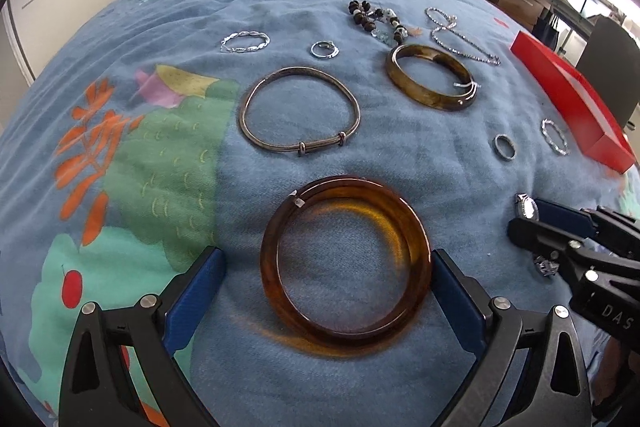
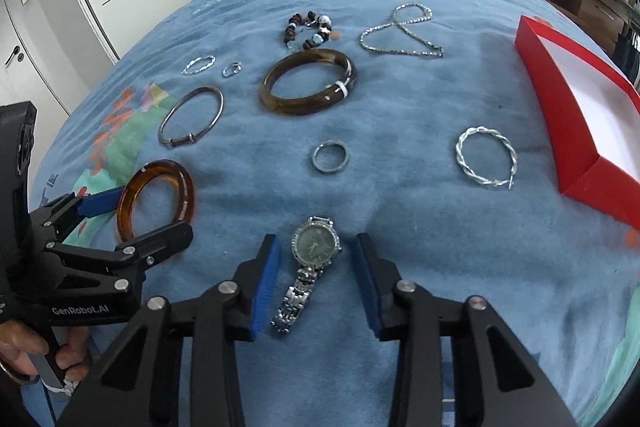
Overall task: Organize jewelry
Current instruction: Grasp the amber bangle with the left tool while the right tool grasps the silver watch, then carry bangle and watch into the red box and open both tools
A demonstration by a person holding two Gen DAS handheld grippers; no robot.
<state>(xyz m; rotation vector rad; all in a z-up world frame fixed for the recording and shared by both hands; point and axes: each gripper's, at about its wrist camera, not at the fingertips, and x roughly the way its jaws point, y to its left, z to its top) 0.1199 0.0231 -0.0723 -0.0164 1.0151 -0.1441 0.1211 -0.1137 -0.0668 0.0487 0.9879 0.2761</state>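
Left gripper [image 1: 326, 279] jaws straddling amber bangle [image 1: 346, 263], seemingly touching

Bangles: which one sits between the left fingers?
The translucent amber bangle, nearest the camera between the open left fingers; the darker brown bangle and thin metal bangle lie farther away.

The left gripper [image 1: 326, 269] is standing wide open around an amber bangle [image 1: 346, 261] lying flat on the blue bed [image 1: 400, 163], its right pad touching the bangle's rim, while a thin metal bangle [image 1: 300, 113] and a red box [image 1: 572, 99] are lying farther off.
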